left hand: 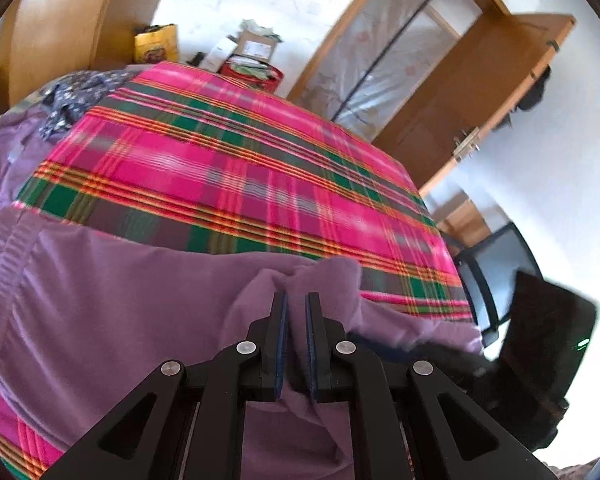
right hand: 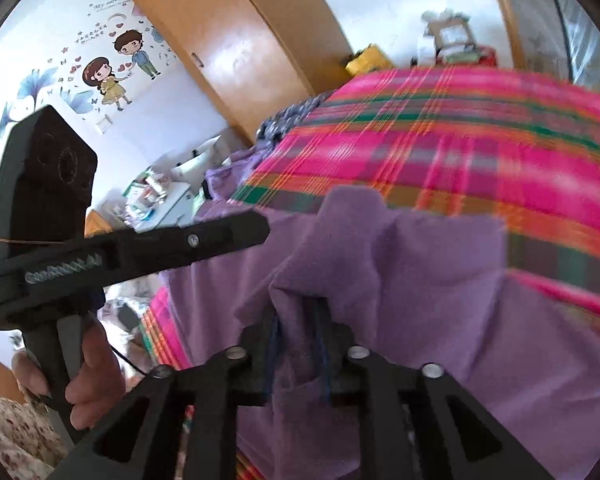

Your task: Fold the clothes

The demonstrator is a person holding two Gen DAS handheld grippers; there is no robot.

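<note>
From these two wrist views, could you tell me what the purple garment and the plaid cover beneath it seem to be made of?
The purple garment looks like a soft, matte knit, perhaps fleece or cotton jersey: its surface is faintly fuzzy, it bunches in rounded folds, and a ribbed band runs along one edge. The plaid cover looks like a thin, flat woven cloth, probably cotton or a blend: its stripes are crisp and it lies smooth with little sheen.

Purple garment [left hand: 112, 300] lies rumpled on the plaid-covered bed, one edge lifted.

Purple garment [left hand: 132, 288] soft matt cloth; plaid cover [left hand: 236, 168] woven cloth; wardrobe [right hand: 236, 40] glossy wood.
</note>
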